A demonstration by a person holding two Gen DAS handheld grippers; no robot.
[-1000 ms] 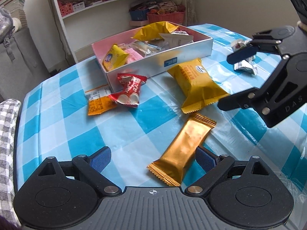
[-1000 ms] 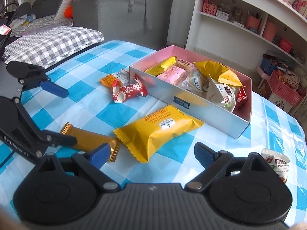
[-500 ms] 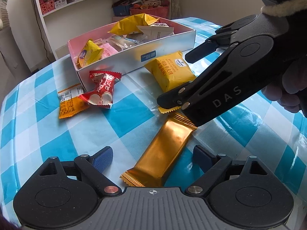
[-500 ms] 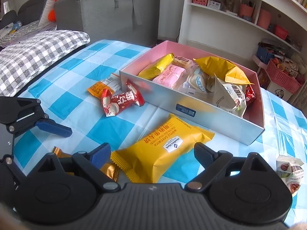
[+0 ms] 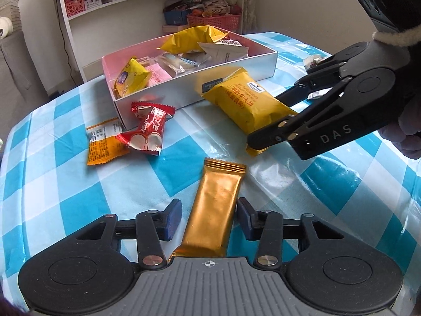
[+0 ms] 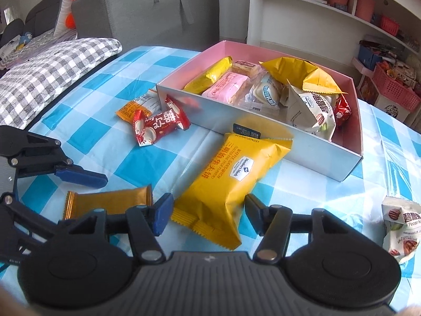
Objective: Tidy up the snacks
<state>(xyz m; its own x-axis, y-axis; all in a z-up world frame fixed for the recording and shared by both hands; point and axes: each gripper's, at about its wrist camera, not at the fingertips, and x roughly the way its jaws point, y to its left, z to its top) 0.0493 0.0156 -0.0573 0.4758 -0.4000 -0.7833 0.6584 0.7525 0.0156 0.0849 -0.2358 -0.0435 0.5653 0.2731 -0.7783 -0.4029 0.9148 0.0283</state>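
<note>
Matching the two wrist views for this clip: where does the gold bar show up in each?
Left wrist: gold bar at bottom centre, lengthwise between the left gripper fingers.
Right wrist: gold bar at lower left, partly behind the right gripper, beside the yellow packet.
Shared landmark: the box of snacks.

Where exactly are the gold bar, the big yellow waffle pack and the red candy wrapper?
gold bar [image 5: 215, 208], left wrist view, middle of its shiny front.
big yellow waffle pack [image 6: 226, 179], right wrist view, middle of its printed face.
red candy wrapper [image 5: 148, 129], left wrist view, centre of the wrapper.
</note>
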